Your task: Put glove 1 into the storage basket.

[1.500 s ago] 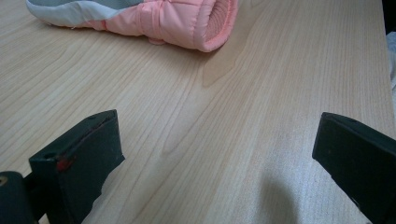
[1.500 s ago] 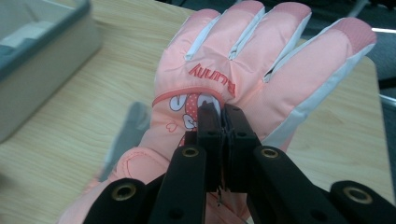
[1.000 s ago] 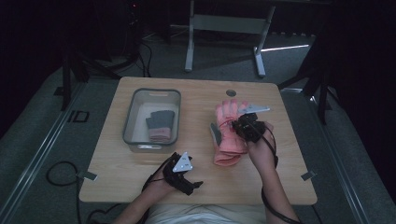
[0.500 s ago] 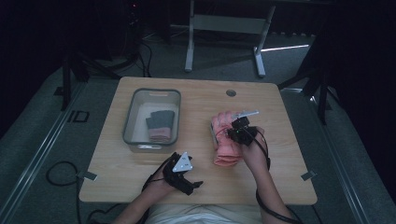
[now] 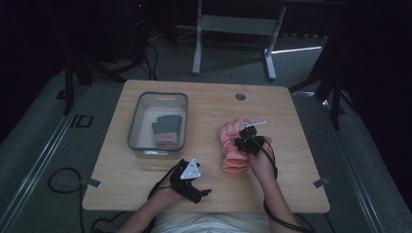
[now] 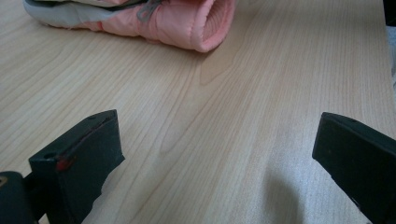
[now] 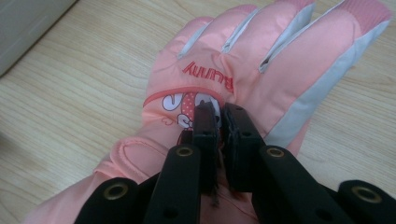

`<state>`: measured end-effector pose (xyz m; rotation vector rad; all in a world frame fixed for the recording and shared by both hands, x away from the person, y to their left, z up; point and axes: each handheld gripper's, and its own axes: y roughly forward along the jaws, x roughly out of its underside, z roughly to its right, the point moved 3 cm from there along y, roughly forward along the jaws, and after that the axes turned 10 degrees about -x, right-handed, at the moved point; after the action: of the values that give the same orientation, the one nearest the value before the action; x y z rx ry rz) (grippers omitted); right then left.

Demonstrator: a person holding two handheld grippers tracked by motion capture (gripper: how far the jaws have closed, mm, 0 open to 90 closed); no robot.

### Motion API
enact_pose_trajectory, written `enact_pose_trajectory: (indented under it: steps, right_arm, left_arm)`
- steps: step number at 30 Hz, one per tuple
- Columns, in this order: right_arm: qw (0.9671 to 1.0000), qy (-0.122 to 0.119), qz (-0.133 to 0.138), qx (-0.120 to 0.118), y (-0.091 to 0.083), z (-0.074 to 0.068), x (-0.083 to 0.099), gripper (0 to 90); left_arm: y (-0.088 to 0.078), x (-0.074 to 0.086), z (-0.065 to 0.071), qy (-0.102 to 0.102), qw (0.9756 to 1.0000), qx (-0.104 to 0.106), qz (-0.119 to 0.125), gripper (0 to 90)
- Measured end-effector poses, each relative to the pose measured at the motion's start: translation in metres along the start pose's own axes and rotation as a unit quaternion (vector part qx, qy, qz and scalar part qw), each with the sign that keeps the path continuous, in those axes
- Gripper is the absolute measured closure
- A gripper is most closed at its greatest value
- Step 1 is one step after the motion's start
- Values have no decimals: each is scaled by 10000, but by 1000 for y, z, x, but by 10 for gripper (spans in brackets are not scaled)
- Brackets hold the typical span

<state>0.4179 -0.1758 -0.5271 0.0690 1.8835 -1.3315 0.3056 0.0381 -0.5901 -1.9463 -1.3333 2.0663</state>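
Two black right fingers (image 7: 205, 128) of mine are clenched almost together on a pinch of fabric at the back of the pink padded glove with pale grey side panels (image 7: 233, 56). They bite just below its red lettering and the little cartoon patch. The glove lies flat on the pale wooden counter (image 7: 70, 93), fingertips pointing away from me and its ribbed cuff towards me. From above it sits right of the counter's middle (image 5: 232, 150), with my right hand over its near edge.

My left fingers (image 6: 79, 154) are released, spread wide with nothing between them (just bare wood grain under them). They rest near the front edge of the counter, well apart from the glove, whose rolled cuff shows ahead of them (image 6: 187, 23).

Further out, on the left half of the counter, stands a clear rectangular plastic tub with a grey rim (image 5: 158, 94). A dark grey glove with a pink cuff (image 5: 167, 130) lies inside it.
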Motion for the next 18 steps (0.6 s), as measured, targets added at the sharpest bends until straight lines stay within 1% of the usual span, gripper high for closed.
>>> enact_pose_trajectory:
  steps: [5,7,9,11,12,13,14,16,17,18]
  right_arm:
    - [10000,-34,16,22,2,0,0,818]
    - [10000,-45,47,27,-1,-2,-1,786]
    - [9999,-22,160,8,-8,-3,-3,732]
    - [9997,9,244,-50,-17,-4,-6,672]
    - [9995,-2,304,-89,-22,-4,-8,606]
    - [9992,-22,374,-105,-26,-4,-9,569]
    - [9991,-26,412,-121,-29,-3,-10,543]
    - [9985,-31,504,-198,-38,-1,-12,471]
    - [9980,18,576,-256,-44,2,-13,436]
    - [9976,51,636,-264,-48,4,-13,404]
  left_arm:
    - [0,0,0,-9,10000,24,-1,11]
    - [-1,-1,0,-33,10000,31,11,11]
    - [-1,-1,0,-57,10000,33,32,11]
    - [-1,-2,-1,-82,10000,32,-26,12]
    - [0,-2,-1,-83,9999,42,-91,12]
    - [0,-2,-1,-69,9999,29,-112,12]
    - [0,-2,-2,-62,9999,-4,-103,12]
    - [-1,-2,-3,-109,9999,-12,-76,12]
    - [-1,-3,-3,-154,9999,-8,-59,12]
    - [-2,-3,-4,-191,9998,4,-35,12]
